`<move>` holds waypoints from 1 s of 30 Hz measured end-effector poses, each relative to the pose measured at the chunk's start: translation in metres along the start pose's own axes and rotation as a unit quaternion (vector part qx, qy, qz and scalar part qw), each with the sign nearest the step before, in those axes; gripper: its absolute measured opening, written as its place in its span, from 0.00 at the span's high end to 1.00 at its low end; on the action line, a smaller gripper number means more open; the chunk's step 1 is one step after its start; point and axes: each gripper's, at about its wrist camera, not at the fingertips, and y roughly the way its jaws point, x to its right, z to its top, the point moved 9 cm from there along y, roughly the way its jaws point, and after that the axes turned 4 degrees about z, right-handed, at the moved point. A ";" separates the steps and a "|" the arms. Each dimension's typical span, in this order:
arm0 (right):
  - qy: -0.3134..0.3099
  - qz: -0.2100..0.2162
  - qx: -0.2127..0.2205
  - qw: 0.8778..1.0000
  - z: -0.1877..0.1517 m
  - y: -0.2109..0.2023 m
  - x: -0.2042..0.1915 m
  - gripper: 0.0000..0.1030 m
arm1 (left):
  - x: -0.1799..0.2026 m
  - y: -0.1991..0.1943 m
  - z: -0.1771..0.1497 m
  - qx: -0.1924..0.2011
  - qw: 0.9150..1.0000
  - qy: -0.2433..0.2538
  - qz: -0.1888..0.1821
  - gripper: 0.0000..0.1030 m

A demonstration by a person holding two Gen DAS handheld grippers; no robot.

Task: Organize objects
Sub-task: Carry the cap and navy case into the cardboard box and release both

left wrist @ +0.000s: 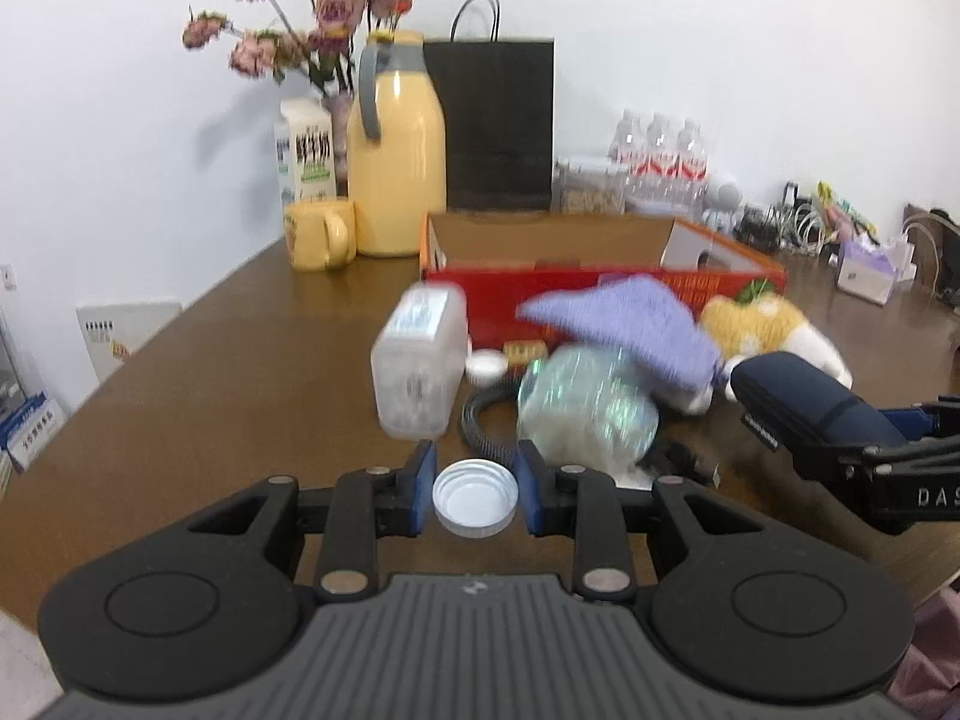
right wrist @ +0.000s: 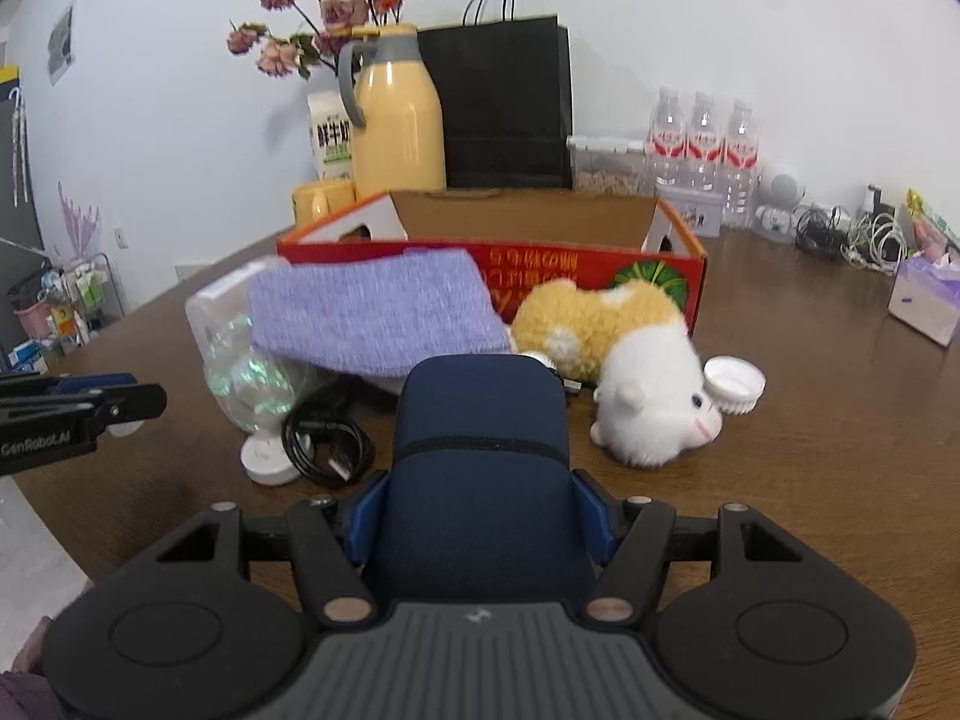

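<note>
My left gripper (left wrist: pixel 474 495) is shut on a white screw cap (left wrist: pixel 475 504), held just above the brown table (left wrist: pixel 240 396). My right gripper (right wrist: pixel 480 516) is shut on a navy blue case (right wrist: pixel 480 450), also lifted; the same case (left wrist: pixel 810 408) shows at the right of the left wrist view. Ahead lie a clear crumpled bottle (left wrist: pixel 585 411), a clear plastic jar (left wrist: pixel 420 360), a purple cloth (right wrist: pixel 372 312), a yellow and white plush toy (right wrist: pixel 636 372), a black cable (right wrist: pixel 327 444) and a second white cap (right wrist: pixel 735 384). Behind them stands an open red cardboard box (right wrist: pixel 492 264).
At the back stand a yellow thermos (left wrist: pixel 396 150), a yellow mug (left wrist: pixel 318 234), a milk carton (left wrist: pixel 306 150), flowers, a black paper bag (left wrist: pixel 498 120) and water bottles (right wrist: pixel 702 144). A tissue box (right wrist: pixel 927 306) and tangled cables (right wrist: pixel 864 240) sit far right. The table edge runs along the left.
</note>
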 end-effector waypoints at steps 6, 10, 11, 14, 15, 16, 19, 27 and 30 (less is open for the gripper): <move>-0.026 0.002 0.033 0.999 0.028 -0.009 -0.002 0.40 | 0.003 -0.003 0.044 0.045 0.999 -0.006 -0.010 0.72; -0.038 -0.001 0.059 0.997 0.058 -0.005 0.000 0.40 | 0.009 0.005 0.077 0.069 0.997 -0.009 -0.018 0.72; -0.041 -0.002 0.066 0.997 0.065 -0.004 0.001 0.40 | 0.011 0.010 0.086 0.074 0.997 -0.010 -0.022 0.72; -0.045 -0.003 0.084 0.995 0.091 0.004 0.004 0.40 | 0.016 0.024 0.109 0.082 0.996 -0.013 -0.028 0.72; -0.047 -0.005 0.089 0.995 0.099 0.007 0.006 0.40 | 0.018 0.028 0.115 0.084 0.996 -0.014 -0.032 0.72; -0.049 -0.007 0.093 0.994 0.107 0.010 0.007 0.40 | 0.020 0.035 0.122 0.082 0.996 -0.013 -0.035 0.72; -0.054 -0.013 0.101 0.993 0.132 0.021 0.016 0.40 | 0.025 0.059 0.141 0.071 0.997 -0.005 -0.032 0.72; -0.052 -0.032 0.082 0.995 0.182 0.074 0.045 0.40 | 0.034 0.135 0.180 0.013 1.000 0.008 -0.017 0.72; -0.043 -0.035 0.059 0.997 0.193 0.104 0.061 0.40 | 0.039 0.164 0.183 -0.016 1.000 0.025 -0.004 0.72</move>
